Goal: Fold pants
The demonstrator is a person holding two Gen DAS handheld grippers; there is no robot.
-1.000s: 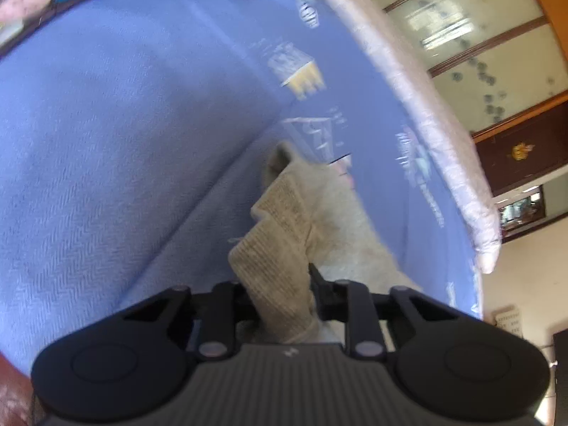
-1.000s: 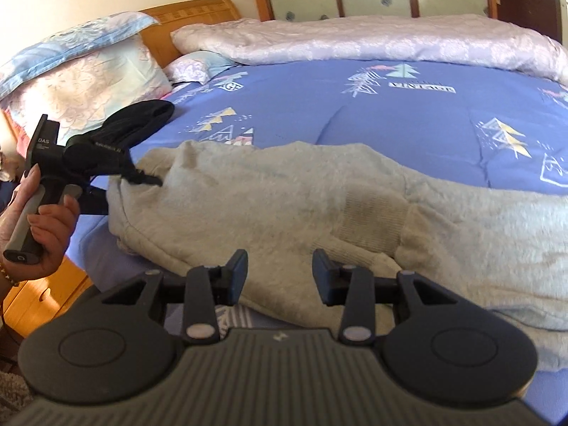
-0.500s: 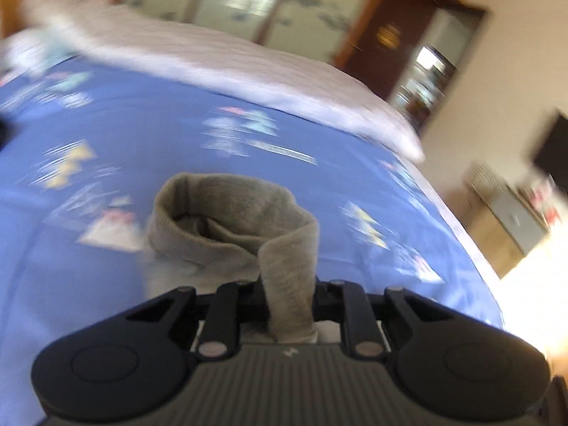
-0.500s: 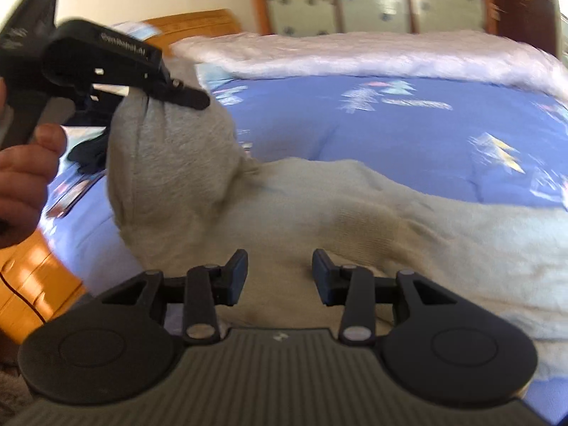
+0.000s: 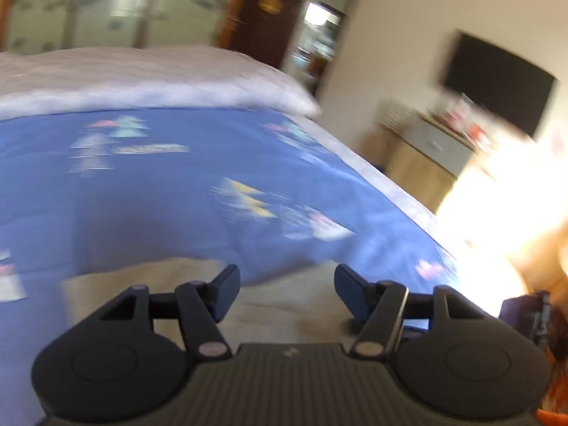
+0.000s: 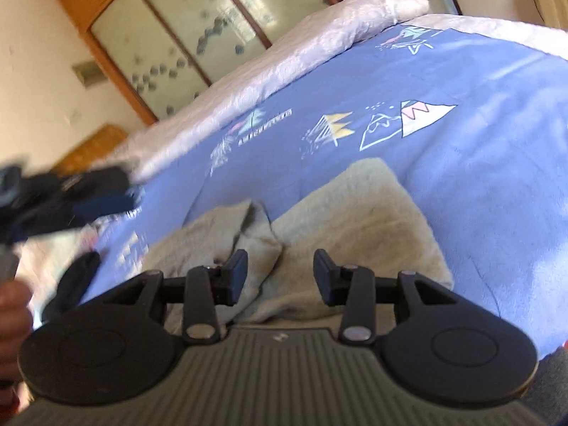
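Note:
The grey pants (image 6: 358, 220) lie folded over on the blue bedspread (image 6: 479, 149), right under my right gripper (image 6: 280, 273), which is open and empty just above the cloth. In the blurred left wrist view the pants (image 5: 284, 301) show as a pale patch below my left gripper (image 5: 287, 284), which is open and empty. The left gripper also shows as a dark blur at the left edge of the right wrist view (image 6: 71, 198), raised off the pants.
A white quilt (image 6: 284, 60) lies rolled along the far side of the bed. A dark garment (image 6: 74, 277) lies at the left near the hand. A wardrobe with glass doors (image 6: 184, 32), a cabinet (image 5: 426, 156) and a wall TV (image 5: 497, 81) stand beyond the bed.
My left gripper carried the pants end across, then opened and let it go; the pants now lie folded over. The right gripper stayed open and tilted over the fold.

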